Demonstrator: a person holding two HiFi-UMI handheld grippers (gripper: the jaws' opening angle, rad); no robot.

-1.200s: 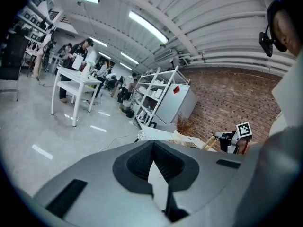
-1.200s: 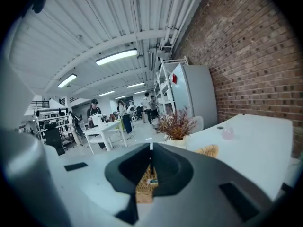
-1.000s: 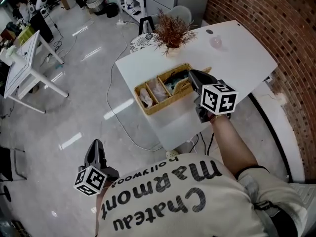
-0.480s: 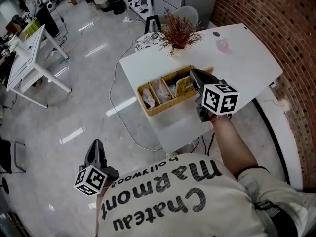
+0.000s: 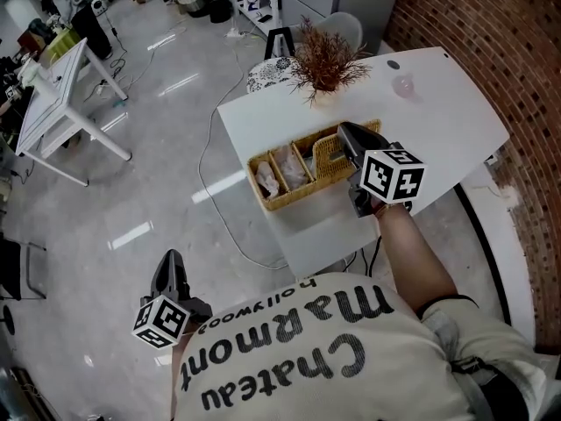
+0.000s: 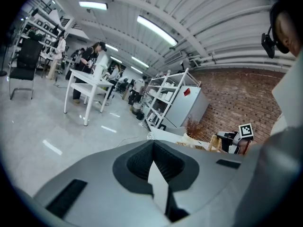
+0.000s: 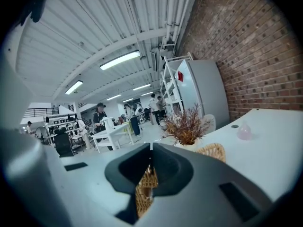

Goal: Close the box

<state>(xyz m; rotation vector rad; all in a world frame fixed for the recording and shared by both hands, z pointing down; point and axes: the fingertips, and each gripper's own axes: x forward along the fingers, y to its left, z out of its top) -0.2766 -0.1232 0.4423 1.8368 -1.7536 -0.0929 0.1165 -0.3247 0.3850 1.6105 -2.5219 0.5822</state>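
Woven, straw-coloured wicker forms the box (image 5: 279,203), a long low case lying across the middle of the white bench (image 5: 443,125) and split into compartments. Its two left compartments are uncovered and hold pale contents too small to identify. Over the right end the wicker lid (image 5: 326,152) stands tilted up, not yet down on the rim. The right gripper (image 5: 344,130) reaches in from the near right, and its jaws are clenched on the lid's edge, with the weave showing between them in the right gripper view. The left gripper (image 5: 169,260) hangs well away from the bench, at the near left above the grey floor (image 5: 131,191). Its jaws are clenched together on nothing. Just beyond the box, at the far edge, stands a dried red-brown plant (image 5: 324,60) in a pale pot. To the far right lie a small pink object (image 5: 403,86) and a dark disc (image 5: 392,65), both apart from the box. A cable (image 5: 207,160) trails over the floor left of the bench.
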